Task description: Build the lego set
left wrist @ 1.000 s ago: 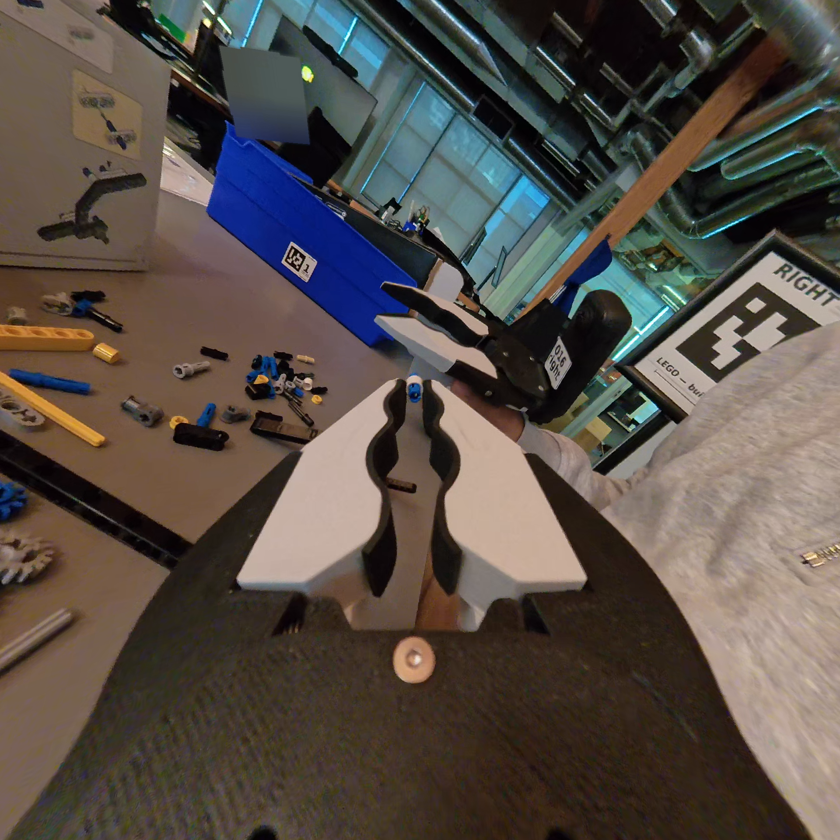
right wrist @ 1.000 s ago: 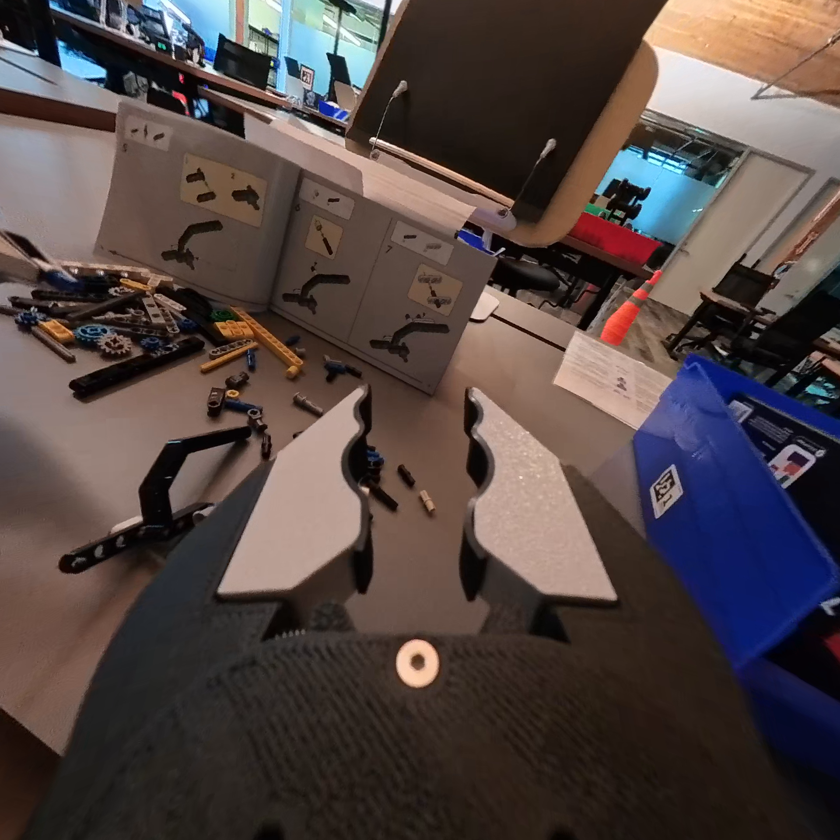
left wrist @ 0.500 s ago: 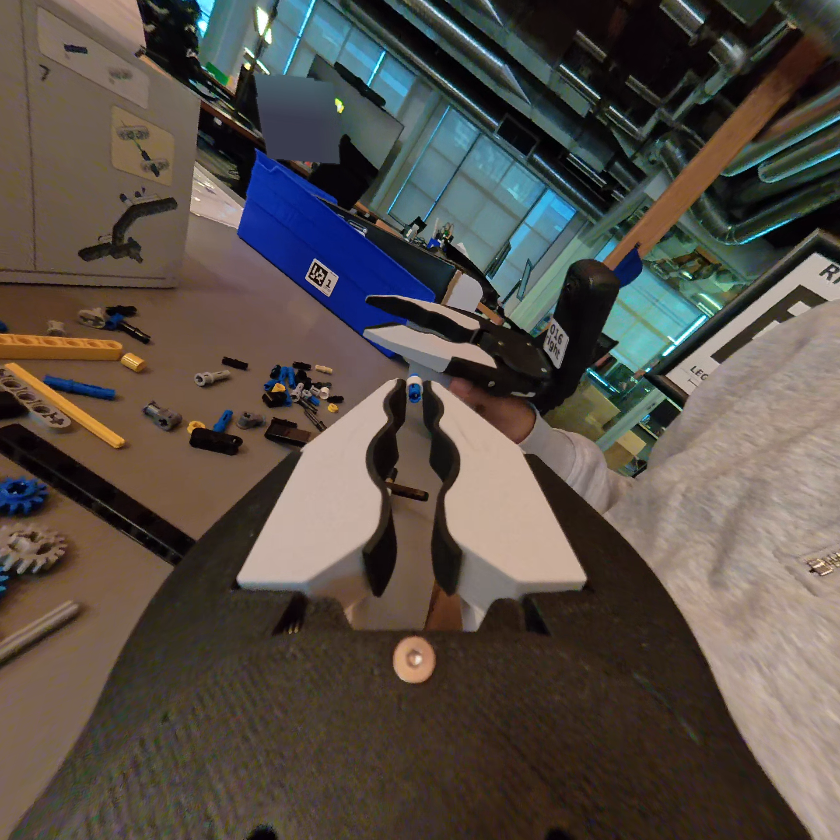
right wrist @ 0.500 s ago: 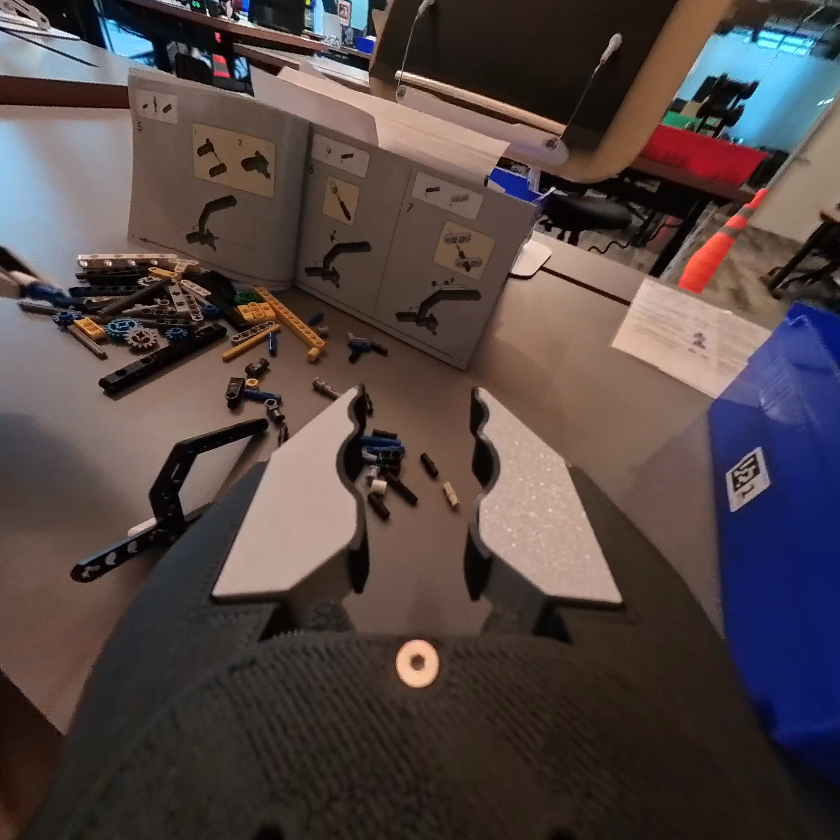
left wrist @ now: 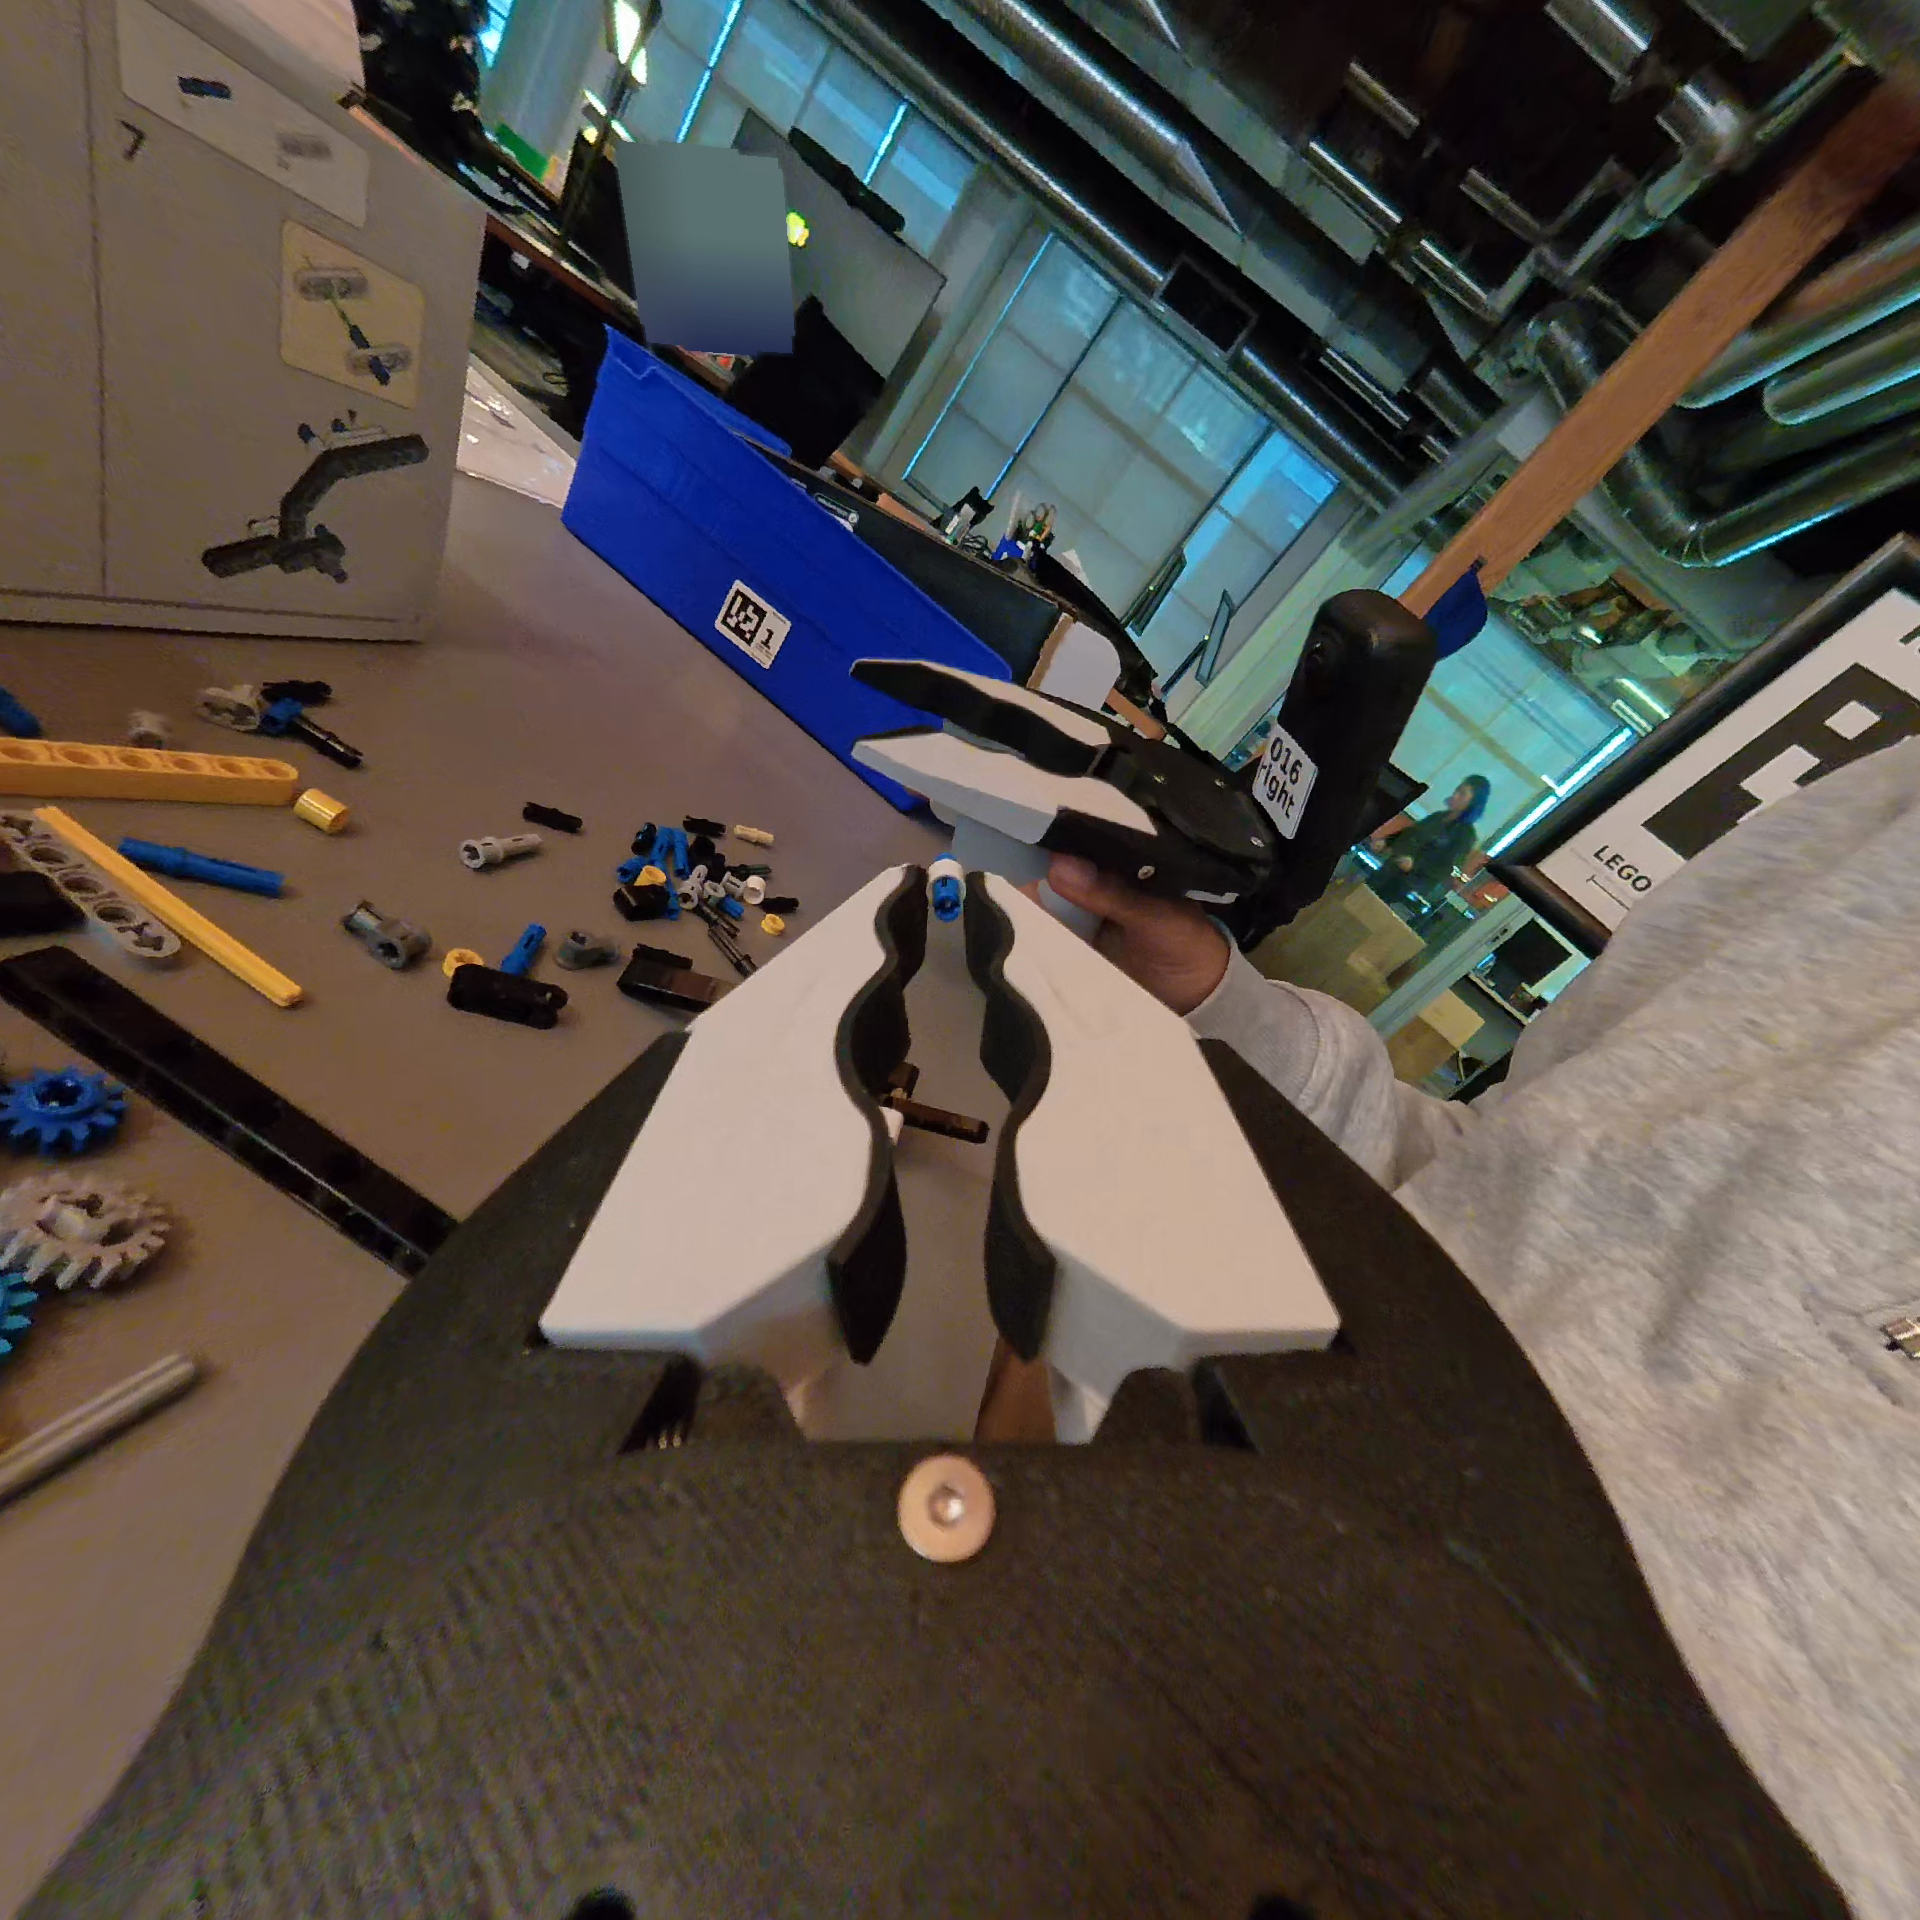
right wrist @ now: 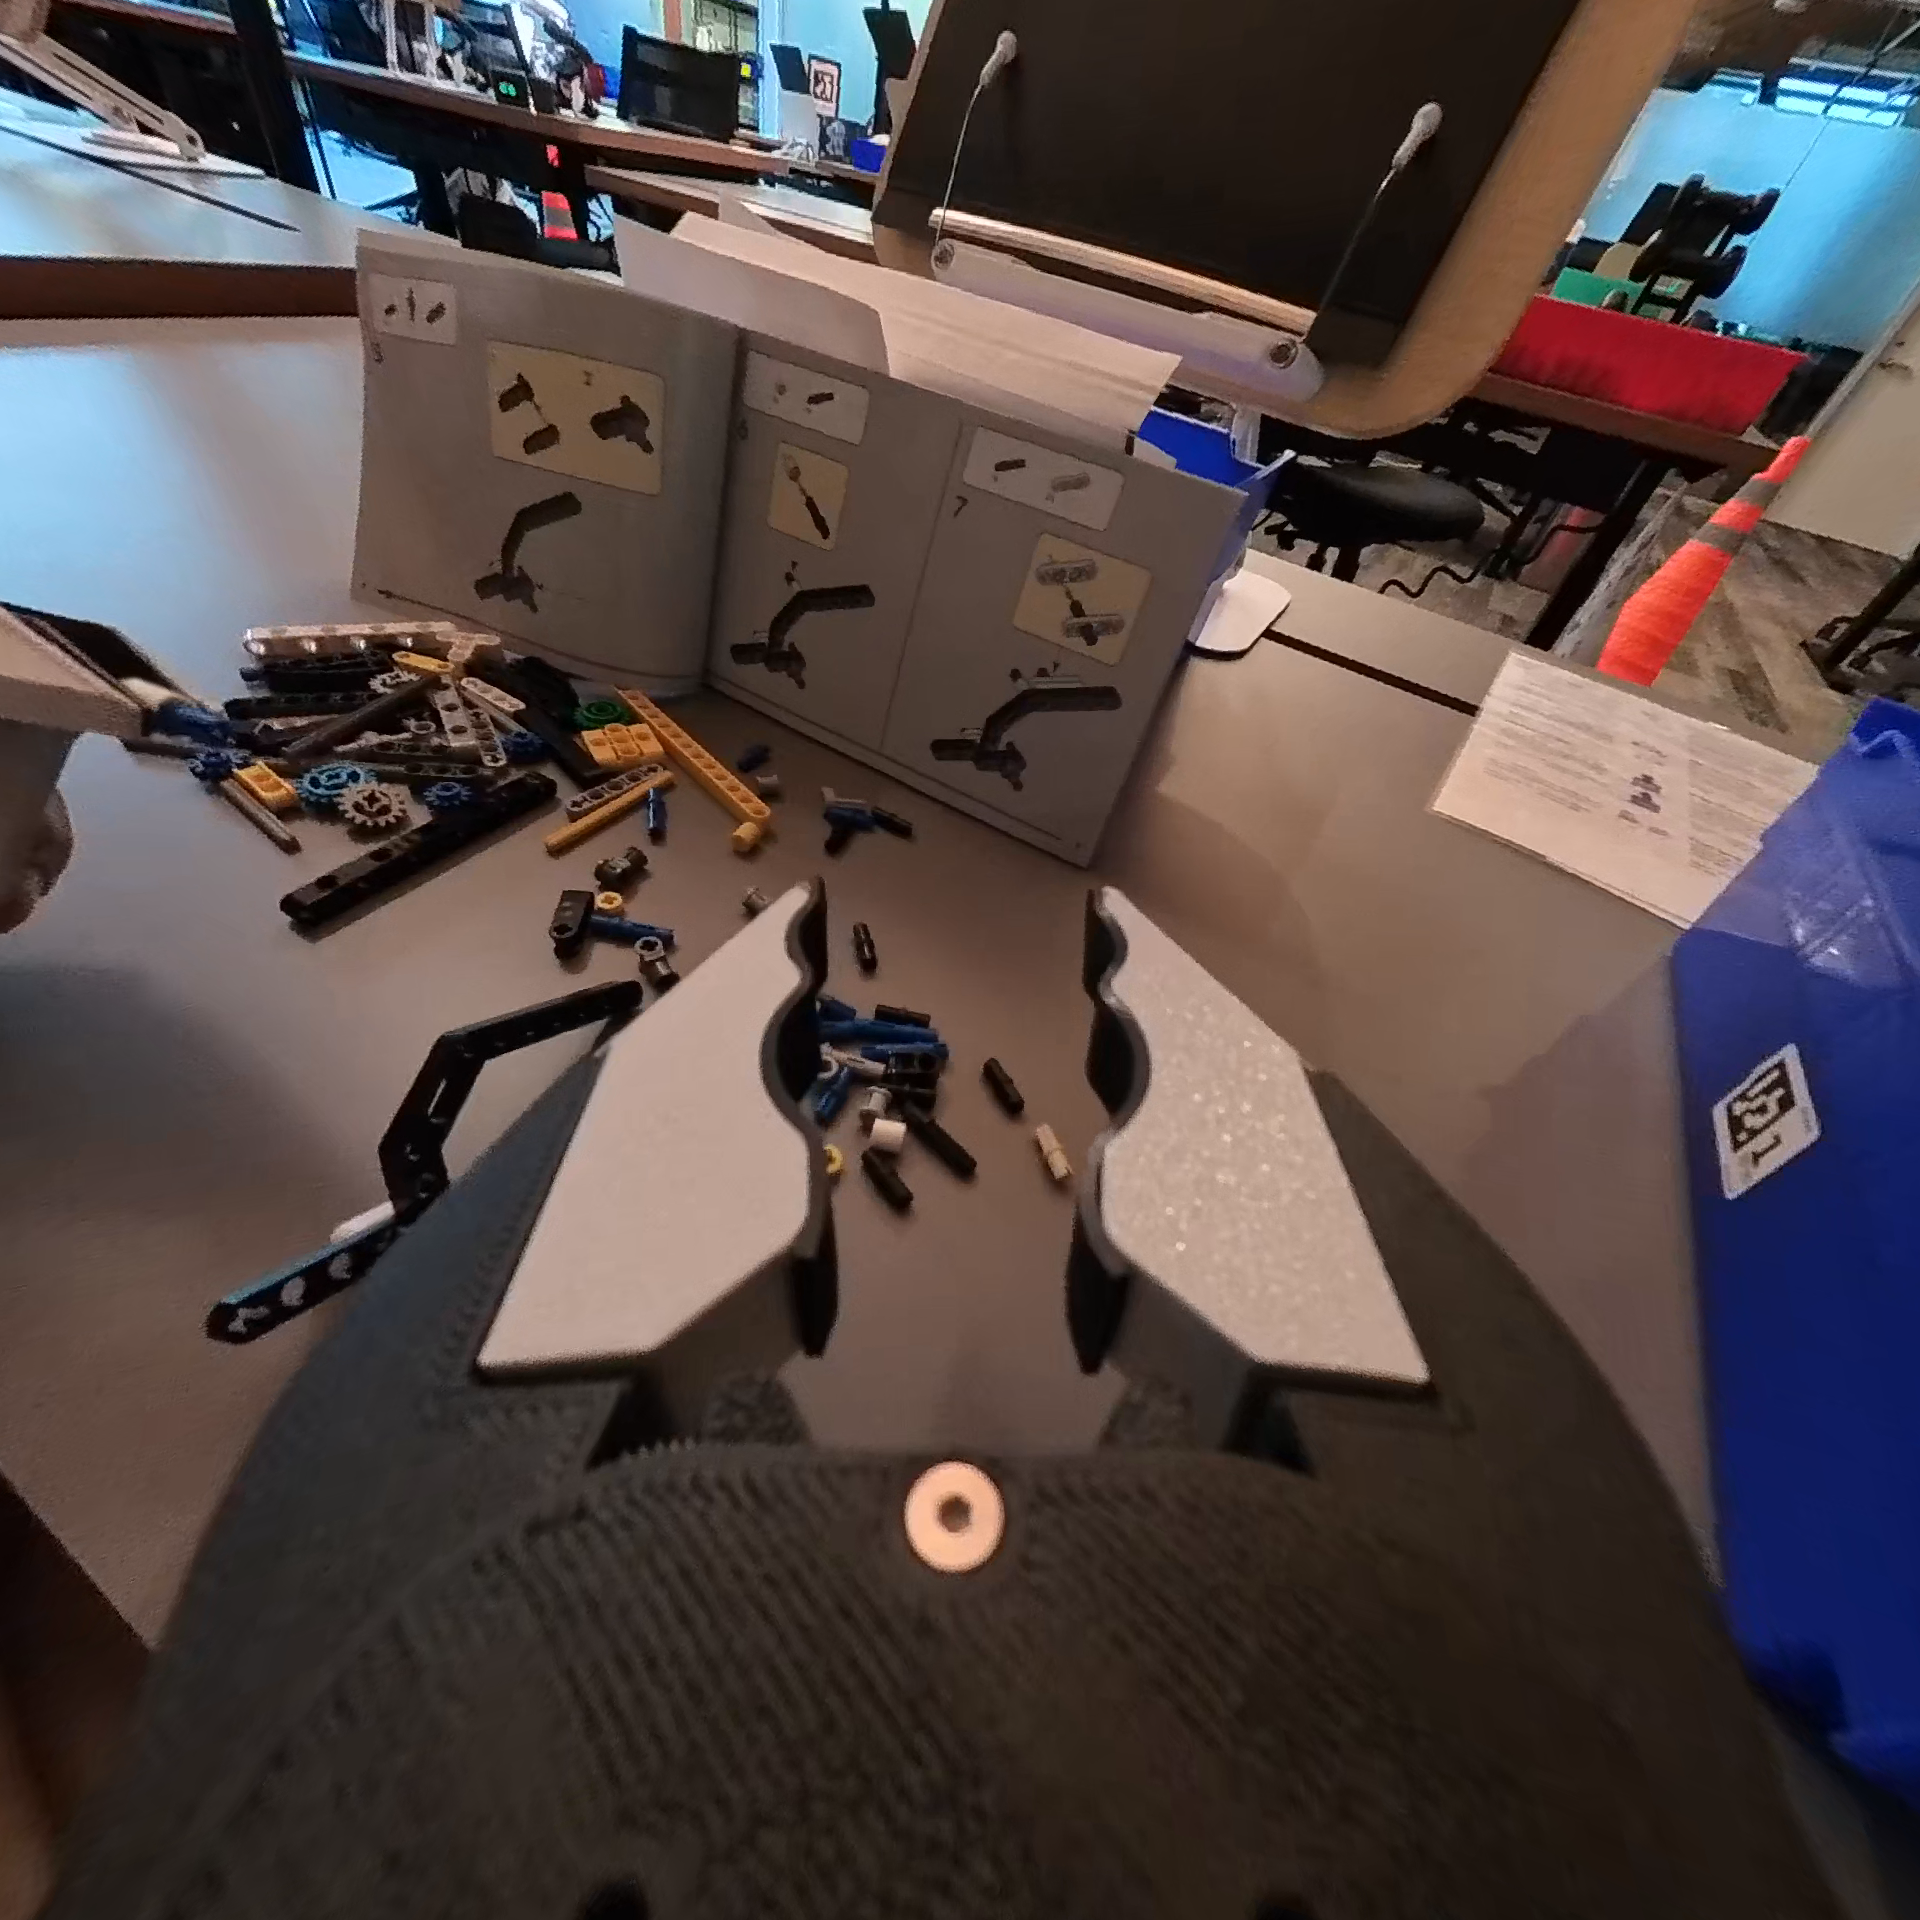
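My table [right wrist: 1299, 935] is grey and broad, and it carries everything. At its right edge I see the blue bin [right wrist: 1829, 1195], with a white coded sticker on its wall; in the left wrist view the same bin [left wrist: 727, 540] lies beyond the parts. The manual [right wrist: 769, 540] stands open and upright at the back of the table, its grey pages facing me, and a sheet of paper [right wrist: 1621, 769] lies flat to its right.

My right gripper [right wrist: 956, 914] hangs above the table with its jaws spread wide and nothing between them. Below the gap lies a small heap of pins [right wrist: 883, 1060], blue, black and white, with a few strays beside it. In the left wrist view I see the right gripper [left wrist: 977, 748] from the side, held up in a hand [left wrist: 1132, 935] with a grey sleeve.

My left gripper [left wrist: 943, 883] has its jaws pressed nearly together, pinching a blue pin [left wrist: 943, 894] at the very tips, lifted clear of the table.

The bent black beam [right wrist: 457, 1091] lies flat on the table, left of the right gripper, partly hidden by its body. Further left and back sits the main scatter of parts: a long black beam [right wrist: 416, 852], a yellow beam [right wrist: 696, 764], and blue and grey gears [right wrist: 353, 795] among them. In the left wrist view I pick out a yellow beam [left wrist: 145, 771], a blue gear [left wrist: 57, 1107] and a grey gear [left wrist: 83, 1231].
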Motion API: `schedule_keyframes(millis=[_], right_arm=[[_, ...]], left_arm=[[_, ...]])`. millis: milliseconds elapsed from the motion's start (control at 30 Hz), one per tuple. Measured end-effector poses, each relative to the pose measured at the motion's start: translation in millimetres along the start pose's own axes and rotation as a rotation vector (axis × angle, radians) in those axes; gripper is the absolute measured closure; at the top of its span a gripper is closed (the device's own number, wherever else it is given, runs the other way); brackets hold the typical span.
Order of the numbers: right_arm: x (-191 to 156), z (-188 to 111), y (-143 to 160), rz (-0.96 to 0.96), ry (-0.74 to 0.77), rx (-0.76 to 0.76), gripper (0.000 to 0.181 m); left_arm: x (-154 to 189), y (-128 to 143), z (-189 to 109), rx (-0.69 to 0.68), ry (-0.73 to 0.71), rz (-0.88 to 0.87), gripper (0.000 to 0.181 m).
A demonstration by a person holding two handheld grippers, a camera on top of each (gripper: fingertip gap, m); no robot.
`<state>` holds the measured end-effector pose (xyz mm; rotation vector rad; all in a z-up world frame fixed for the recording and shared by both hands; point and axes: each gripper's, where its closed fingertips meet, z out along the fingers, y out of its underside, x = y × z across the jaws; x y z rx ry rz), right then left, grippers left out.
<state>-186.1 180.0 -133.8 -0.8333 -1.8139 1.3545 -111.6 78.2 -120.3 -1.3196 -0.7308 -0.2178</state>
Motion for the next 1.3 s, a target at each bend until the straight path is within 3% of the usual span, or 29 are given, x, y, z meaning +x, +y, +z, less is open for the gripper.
schedule_keyframes(millis=[1300], right_arm=[[-4.2,0.6,0.1,0.035,-0.066,-0.005,0.141]], left_arm=[[0.0,-7.9,-6.9,0.056,0.04,-0.052,0.175]])
